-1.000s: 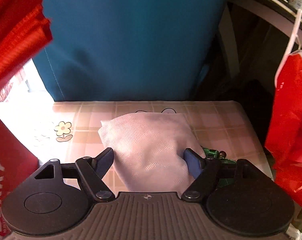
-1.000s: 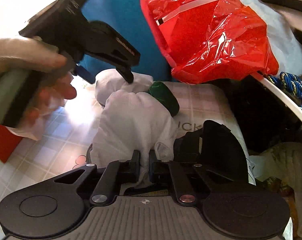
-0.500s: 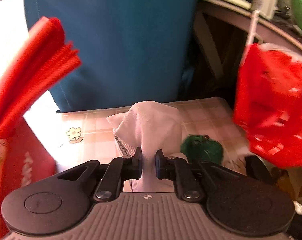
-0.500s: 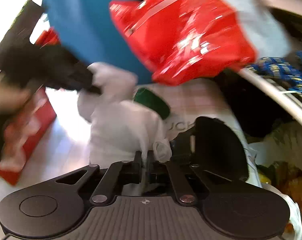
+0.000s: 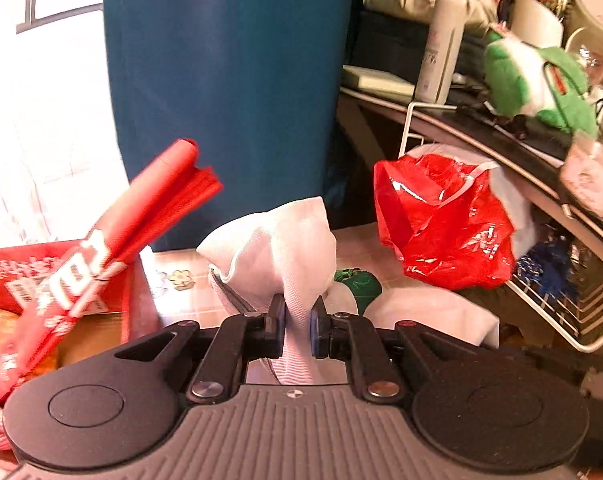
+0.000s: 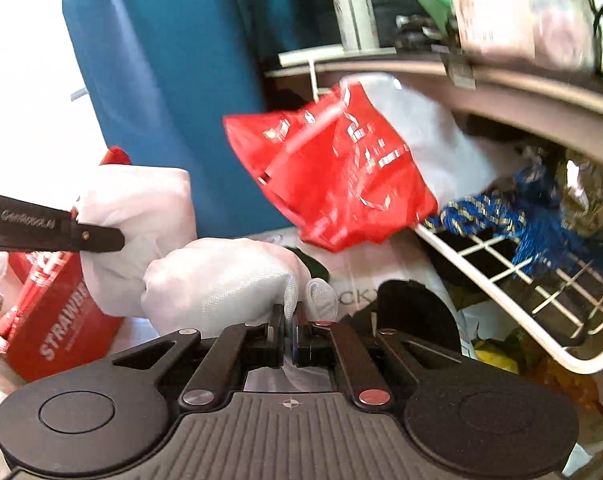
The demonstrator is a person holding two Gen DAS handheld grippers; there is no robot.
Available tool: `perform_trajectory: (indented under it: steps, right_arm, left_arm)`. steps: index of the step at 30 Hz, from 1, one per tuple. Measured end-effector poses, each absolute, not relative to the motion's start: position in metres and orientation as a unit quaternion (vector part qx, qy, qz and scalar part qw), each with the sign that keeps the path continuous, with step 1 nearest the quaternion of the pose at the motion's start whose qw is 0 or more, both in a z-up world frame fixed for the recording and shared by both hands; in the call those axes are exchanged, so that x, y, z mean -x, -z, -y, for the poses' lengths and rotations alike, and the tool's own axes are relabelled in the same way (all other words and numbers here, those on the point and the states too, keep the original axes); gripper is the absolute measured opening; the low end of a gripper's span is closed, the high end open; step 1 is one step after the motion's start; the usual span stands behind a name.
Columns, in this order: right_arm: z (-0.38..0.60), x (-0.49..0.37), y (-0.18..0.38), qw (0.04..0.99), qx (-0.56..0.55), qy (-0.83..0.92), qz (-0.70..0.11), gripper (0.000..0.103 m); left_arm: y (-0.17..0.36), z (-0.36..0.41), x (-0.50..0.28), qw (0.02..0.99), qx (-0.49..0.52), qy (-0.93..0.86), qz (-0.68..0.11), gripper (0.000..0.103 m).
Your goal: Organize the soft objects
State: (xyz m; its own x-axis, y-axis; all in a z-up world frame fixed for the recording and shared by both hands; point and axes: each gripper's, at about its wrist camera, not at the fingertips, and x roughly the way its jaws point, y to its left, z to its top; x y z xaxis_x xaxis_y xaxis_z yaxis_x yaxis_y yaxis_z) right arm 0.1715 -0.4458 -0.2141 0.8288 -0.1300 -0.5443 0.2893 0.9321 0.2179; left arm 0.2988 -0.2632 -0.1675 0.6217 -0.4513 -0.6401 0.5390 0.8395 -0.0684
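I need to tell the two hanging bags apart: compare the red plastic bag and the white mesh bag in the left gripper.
The red plastic bag is glossy and crinkled; the white mesh bag is matte and woven. The red bag hangs from the wire rack by a white handle; the mesh bag is pinched in the left gripper, and has a grey zipper edge. Both are soft and bunched.

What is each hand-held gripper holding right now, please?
Left hand-held gripper: shut on a white mesh fabric pouch.
Right hand-held gripper: shut on another white mesh pouch.
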Motion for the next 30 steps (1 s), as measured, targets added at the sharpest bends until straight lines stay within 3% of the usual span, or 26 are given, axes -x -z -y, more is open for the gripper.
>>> perform_trajectory:
  steps: [11,19,30]
  right_arm:
    - [0.389,-0.175,0.154,0.964,-0.116,0.068,-0.229,0.003]
    - [0.317,-0.233,0.116,0.972,-0.082,-0.010,-0.219,0.003]
    - [0.228,-0.311,0.124,0.961,-0.036,-0.073,-0.266,0.003]
  left_arm:
    - [0.124,0.163,-0.282,0.904,-0.027,0.285,-0.318,0.013]
    - [0.091,0.059,-0.301,0.922,0.015,0.239,-0.304,0.013]
    - [0.124,-0.012,-0.341,0.907,0.017,0.198,-0.372,0.013]
